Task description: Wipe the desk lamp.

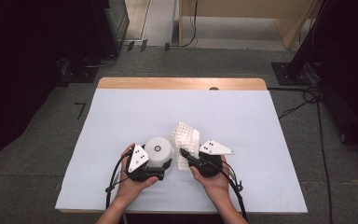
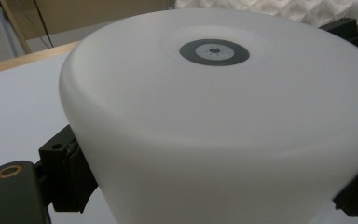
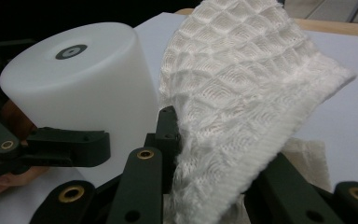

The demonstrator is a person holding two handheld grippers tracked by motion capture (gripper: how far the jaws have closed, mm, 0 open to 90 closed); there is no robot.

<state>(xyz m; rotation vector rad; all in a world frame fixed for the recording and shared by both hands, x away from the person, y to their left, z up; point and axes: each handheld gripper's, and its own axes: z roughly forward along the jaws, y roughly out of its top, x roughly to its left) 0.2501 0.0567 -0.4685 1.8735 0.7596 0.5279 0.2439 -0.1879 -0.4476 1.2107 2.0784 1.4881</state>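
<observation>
While the table (image 1: 121,112) lies under its pale sheet, a white tub (image 1: 158,150) stands near the front edge, with the left gripper (image 1: 164,164) clamped on its sides, one jaw on each flank. Just to its right, a white waffle cloth (image 1: 185,140) rises from the sheet, and the right gripper (image 1: 184,154) pinches its lower edge, jaws pressed nearly together. The cloth hangs close to the tub, perhaps touching it. The likely trouble is slippage: the limp cloth could slide out of that narrow pinch, or the smooth tub could twist in the clamp if rubbed hard.
</observation>
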